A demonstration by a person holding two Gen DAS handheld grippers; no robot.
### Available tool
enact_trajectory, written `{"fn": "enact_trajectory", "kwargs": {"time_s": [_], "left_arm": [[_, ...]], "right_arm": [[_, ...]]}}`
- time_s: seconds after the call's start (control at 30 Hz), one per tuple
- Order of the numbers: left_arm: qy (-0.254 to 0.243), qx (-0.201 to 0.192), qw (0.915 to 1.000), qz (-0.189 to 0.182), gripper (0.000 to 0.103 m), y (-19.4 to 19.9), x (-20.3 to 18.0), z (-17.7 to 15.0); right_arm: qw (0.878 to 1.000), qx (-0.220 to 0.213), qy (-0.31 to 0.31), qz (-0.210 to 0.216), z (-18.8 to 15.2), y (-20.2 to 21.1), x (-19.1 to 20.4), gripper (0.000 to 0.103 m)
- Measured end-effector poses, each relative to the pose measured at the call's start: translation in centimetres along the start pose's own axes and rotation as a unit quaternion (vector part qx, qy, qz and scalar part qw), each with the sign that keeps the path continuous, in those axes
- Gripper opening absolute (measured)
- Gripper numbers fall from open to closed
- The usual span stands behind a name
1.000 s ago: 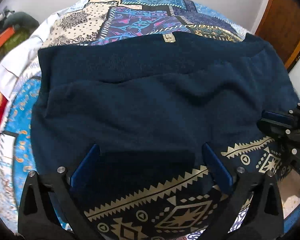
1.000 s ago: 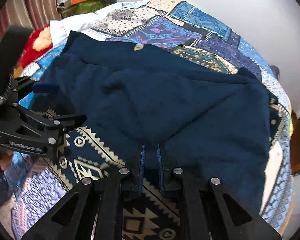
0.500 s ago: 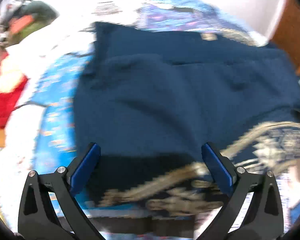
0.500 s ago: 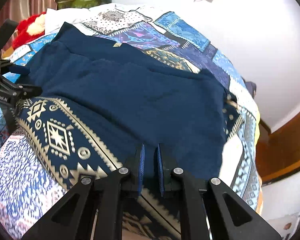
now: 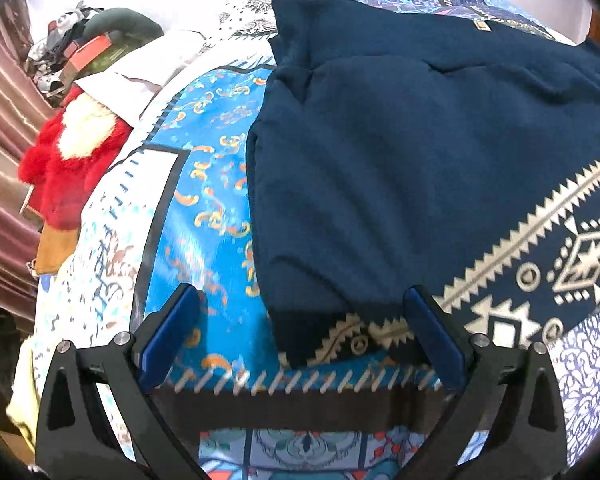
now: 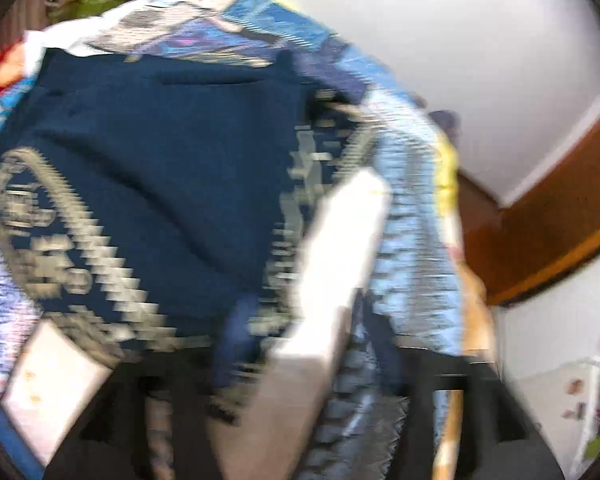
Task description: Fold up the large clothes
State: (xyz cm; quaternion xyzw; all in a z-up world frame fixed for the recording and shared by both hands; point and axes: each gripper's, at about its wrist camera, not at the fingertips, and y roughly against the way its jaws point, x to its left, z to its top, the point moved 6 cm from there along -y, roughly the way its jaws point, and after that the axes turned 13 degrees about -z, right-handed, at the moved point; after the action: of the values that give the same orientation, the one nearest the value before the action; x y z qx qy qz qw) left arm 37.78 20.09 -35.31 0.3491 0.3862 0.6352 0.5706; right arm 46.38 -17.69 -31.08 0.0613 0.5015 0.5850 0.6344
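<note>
A large navy garment (image 5: pixel 420 152) with a beige geometric border lies folded over on the patterned bedspread (image 5: pixel 204 200). My left gripper (image 5: pixel 300 336) is open and empty, hovering above the garment's near left corner (image 5: pixel 320 336), which lies between its blue pads (image 5: pixel 168 332). In the right wrist view the picture is heavily blurred: the garment (image 6: pixel 172 168) lies on the bed and my right gripper (image 6: pixel 308 344) shows as blue smears set wide apart over the garment's right edge, holding nothing.
A red and white plush toy (image 5: pixel 68 160) and a pile of clothes and bags (image 5: pixel 88 44) lie at the bed's far left. A white wall (image 6: pixel 460 48) and wooden furniture (image 6: pixel 548 232) stand to the right of the bed.
My left gripper swung left to the garment's near left corner. My right gripper, shut on the garment's hem before, has let go, opened and moved right. The folded layer now lies flat.
</note>
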Motion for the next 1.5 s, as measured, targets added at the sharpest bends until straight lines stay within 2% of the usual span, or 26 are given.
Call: {"fn": "enact_trajectory", "kwargs": {"time_s": [0.03, 0.07, 0.13, 0.17, 0.23, 0.37, 0.47, 0.53, 0.63, 0.67, 0.77, 0.87, 0.9, 1.0, 1.1, 1.17, 1.3, 1.37, 1.4, 1.43, 1.47, 1.5], "left_arm": [[0.004, 0.0, 1.0, -0.002, 0.103, 0.4, 0.0, -0.3], [0.007, 0.001, 1.0, -0.005, 0.103, 0.7, 0.0, -0.7], [0.016, 0.0, 0.9998, -0.012, 0.103, 1.6, 0.1, -1.3], [0.02, 0.0, 0.9997, -0.014, 0.103, 2.0, 0.5, -1.5], [0.038, 0.002, 0.999, -0.025, 0.103, 3.1, 0.7, -2.3], [0.1, -0.012, 0.9916, -0.08, 0.103, 5.2, 1.6, -3.4], [0.167, -0.027, 0.9752, -0.143, 0.103, 6.5, 1.7, -4.6], [0.193, -0.026, 0.9651, -0.175, 0.103, 6.4, 1.5, -5.1], [0.236, -0.015, 0.9434, -0.233, 0.103, 5.4, 0.8, -6.2], [0.254, -0.005, 0.9308, -0.263, 0.103, 4.7, 0.4, -6.5], [0.288, 0.015, 0.9036, -0.317, 0.103, 2.7, -0.4, -6.6], [0.308, 0.015, 0.885, -0.349, 0.103, 1.7, -1.4, -6.3], [0.313, 0.009, 0.8804, -0.356, 0.103, 1.3, -1.5, -6.2], [0.317, -0.009, 0.8735, -0.369, 0.103, 0.2, -1.5, -5.3], [0.322, -0.033, 0.862, -0.39, 0.103, -0.5, -1.5, -4.2], [0.323, -0.045, 0.8597, -0.393, 0.103, -1.0, -1.3, -3.1], [0.318, -0.069, 0.8729, -0.363, 0.098, -1.5, -0.8, -0.4], [0.324, -0.077, 0.8789, -0.341, 0.076, -1.4, -0.4, 0.3], [0.328, -0.083, 0.8817, -0.329, 0.068, -1.3, 0.0, 0.7], [0.331, -0.087, 0.882, -0.324, 0.051, -1.1, 0.3, 0.9], [0.331, -0.092, 0.884, -0.317, 0.043, -0.7, 0.5, 1.1], [0.323, -0.096, 0.8895, -0.309, 0.029, -0.1, 0.5, 1.5]], "right_arm": [[1.0, 0.0, -0.004, -0.012, -0.4, -0.1, -0.5, 0.091], [1.0, 0.01, -0.008, -0.009, -0.8, -0.5, -1.1, 0.091], [0.998, 0.045, -0.028, 0.021, -2.2, -1.0, -2.1, 0.091], [0.998, 0.049, -0.034, 0.029, -2.5, -0.9, -2.5, 0.091], [0.997, 0.049, -0.05, 0.037, -2.9, -0.2, -3.6, 0.091], [0.993, 0.022, -0.087, 0.074, -2.2, 2.8, -5.1, 0.091], [0.988, -0.006, -0.111, 0.105, -0.5, 5.6, -5.1, 0.091], [0.984, -0.022, -0.118, 0.13, 1.1, 6.8, -4.1, 0.092], [0.978, -0.034, -0.116, 0.17, 2.8, 7.7, -1.7, 0.092], [0.975, -0.034, -0.112, 0.188, 3.3, 8.1, -0.5, 0.092], [0.97, -0.024, -0.097, 0.223, 4.1, 8.2, 2.7, 0.093], [0.967, -0.01, -0.074, 0.244, 4.8, 7.2, 6.0, 0.093], [0.967, -0.004, -0.065, 0.245, 4.9, 6.6, 7.1, 0.093], [0.969, 0.03, -0.05, 0.242, 4.5, 3.9, 9.1, 0.093], [0.97, 0.03, -0.046, 0.238, 4.3, 2.8, 9.8, 0.1], [0.966, 0.03, -0.05, 0.251, 4.3, 2.7, 9.7, 0.102], [0.964, 0.031, -0.042, 0.262, 4.1, 2.5, 9.6, 0.103], [0.964, 0.029, -0.036, 0.261, 4.0, 2.6, 9.6, 0.103], [0.965, 0.028, -0.034, 0.26, 4.0, 2.6, 9.5, 0.103], [0.965, 0.028, -0.035, 0.259, 3.9, 2.5, 9.5, 0.103], [0.965, 0.029, -0.035, 0.26, 3.9, 2.5, 9.5, 0.103], [0.965, 0.031, -0.036, 0.259, 3.9, 2.5, 9.4, 0.103]]}}
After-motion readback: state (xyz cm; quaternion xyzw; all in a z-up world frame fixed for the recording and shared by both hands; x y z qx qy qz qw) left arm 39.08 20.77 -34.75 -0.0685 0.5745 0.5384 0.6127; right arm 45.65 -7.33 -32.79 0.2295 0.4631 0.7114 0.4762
